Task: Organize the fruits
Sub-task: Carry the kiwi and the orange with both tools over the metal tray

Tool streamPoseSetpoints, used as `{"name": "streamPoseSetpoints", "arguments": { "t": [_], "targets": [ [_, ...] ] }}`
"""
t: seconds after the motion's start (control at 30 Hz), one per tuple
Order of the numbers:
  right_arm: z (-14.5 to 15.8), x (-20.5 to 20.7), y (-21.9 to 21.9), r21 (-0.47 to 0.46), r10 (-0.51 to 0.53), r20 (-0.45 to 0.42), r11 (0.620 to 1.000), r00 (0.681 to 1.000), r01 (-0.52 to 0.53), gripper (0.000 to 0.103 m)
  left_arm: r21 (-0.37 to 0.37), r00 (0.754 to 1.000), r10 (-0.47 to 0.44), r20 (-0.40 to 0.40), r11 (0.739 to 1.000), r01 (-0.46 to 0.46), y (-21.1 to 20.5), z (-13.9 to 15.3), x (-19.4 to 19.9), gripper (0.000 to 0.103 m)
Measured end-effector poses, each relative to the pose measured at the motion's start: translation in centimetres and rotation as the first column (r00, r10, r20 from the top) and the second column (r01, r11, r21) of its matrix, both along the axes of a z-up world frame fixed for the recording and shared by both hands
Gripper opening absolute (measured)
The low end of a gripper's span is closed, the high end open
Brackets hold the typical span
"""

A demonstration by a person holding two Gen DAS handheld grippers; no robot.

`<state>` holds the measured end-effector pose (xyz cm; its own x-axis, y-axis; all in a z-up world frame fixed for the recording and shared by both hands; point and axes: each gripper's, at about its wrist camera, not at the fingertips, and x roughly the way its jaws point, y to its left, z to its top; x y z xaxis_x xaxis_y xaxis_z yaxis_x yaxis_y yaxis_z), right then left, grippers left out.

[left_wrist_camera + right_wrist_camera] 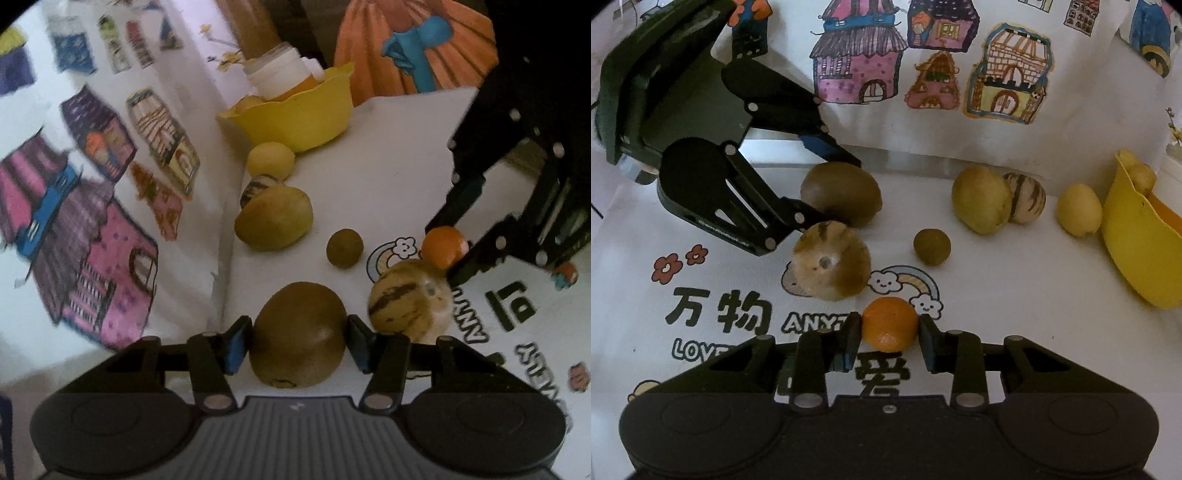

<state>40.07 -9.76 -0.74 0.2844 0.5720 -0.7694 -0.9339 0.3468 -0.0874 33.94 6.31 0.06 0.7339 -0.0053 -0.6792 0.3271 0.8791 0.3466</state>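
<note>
Right now the left claw (298, 341) is gripping the kiwi (298, 334), its blue pads pressing against both sides of the brown fruit while it is sitting on the white desk (388, 177). The right claw (889, 341) is squeezing the small orange (890, 324) between its pads, the fruit resting on the printed cloth (1015, 295) near a rainbow drawing.

Just beside the kiwi, a striped melon (410, 299) is lying with its stem end turned toward the right claw. A small round green fruit (344, 248) is sitting alone in the middle, apart from the others. Farther back, a yellow-green mango (274, 218) is leaning against a second striped melon (258, 186), and a lemon (270, 159) is lying between that pair and the yellow bowl (295, 118). The bowl is standing at the back of the desk with a pale fruit showing over its rim and a white jar (275, 72) behind it.

Behind the row of fruit, a sheet with coloured house drawings (938, 66) is hanging as a backdrop.
</note>
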Motion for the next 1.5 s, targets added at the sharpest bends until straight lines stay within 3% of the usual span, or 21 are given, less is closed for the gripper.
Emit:
{"name": "streamPoseSetpoints", "arguments": {
  "t": [0.17, 0.3, 0.47, 0.6, 0.7, 0.77, 0.9, 1.0, 1.27, 1.5],
  "targets": [
    [0.3, -0.8, -0.3, -0.013, -0.01, -0.007, 1.0, 1.0, 0.009, 0.035, -0.111, 0.995, 0.092, -0.038, 0.989, -0.096, 1.1, 0.7, -1.2, 0.058],
    [0.5, -1.7, -0.9, 0.001, -0.023, -0.034, 1.0, 0.999, 0.023, 0.035, -0.243, 0.983, 0.173, -0.062, 0.953, -0.183, 2.4, 0.9, -3.0, 0.058],
    [0.7, -3.5, -1.2, 0.006, -0.03, -0.065, 1.0, 0.997, 0.03, 0.035, -0.346, 0.98, 0.196, -0.045, 0.917, -0.2, 2.5, 0.6, -5.9, 0.058],
    [1.1, -5.0, -1.8, 0.032, -0.053, -0.084, 0.998, 0.995, 0.056, 0.035, -0.459, 0.974, 0.216, -0.071, 0.86, -0.224, 2.9, 0.4, -7.8, 0.058],
    [1.3, -6.1, -2.7, 0.084, -0.088, -0.105, 0.992, 0.991, 0.097, 0.035, -0.563, 0.966, 0.244, -0.088, 0.788, -0.25, 3.5, 0.0, -8.8, 0.058],
    [1.4, -7.0, -3.4, 0.11, -0.114, -0.113, 0.986, 0.987, 0.126, 0.035, -0.603, 0.961, 0.262, -0.092, 0.753, -0.263, 3.7, -0.3, -9.2, 0.058],
    [1.6, -8.8, -4.8, 0.146, -0.154, -0.121, 0.974, 0.981, 0.171, 0.035, -0.632, 0.959, 0.271, -0.081, 0.731, -0.26, 3.2, -0.7, -10.3, 0.058],
    [1.9, -9.9, -6.1, 0.177, -0.189, -0.122, 0.962, 0.974, 0.209, 0.035, -0.667, 0.958, 0.271, -0.093, 0.698, -0.261, 2.7, -0.9, -10.8, 0.058],
    [2.8, -12.6, -10.1, 0.278, -0.35, -0.121, 0.886, 0.929, 0.37, 0.035, -0.75, 0.96, 0.259, -0.109, 0.612, -0.25, 0.9, -1.4, -12.8, 0.058],
    [4.3, -15.8, -15.2, 0.386, -0.515, -0.113, 0.765, 0.85, 0.515, 0.035, -0.781, 0.97, 0.23, -0.074, 0.592, -0.2, -2.5, -0.8, -13.8, 0.058]
  ]
}}
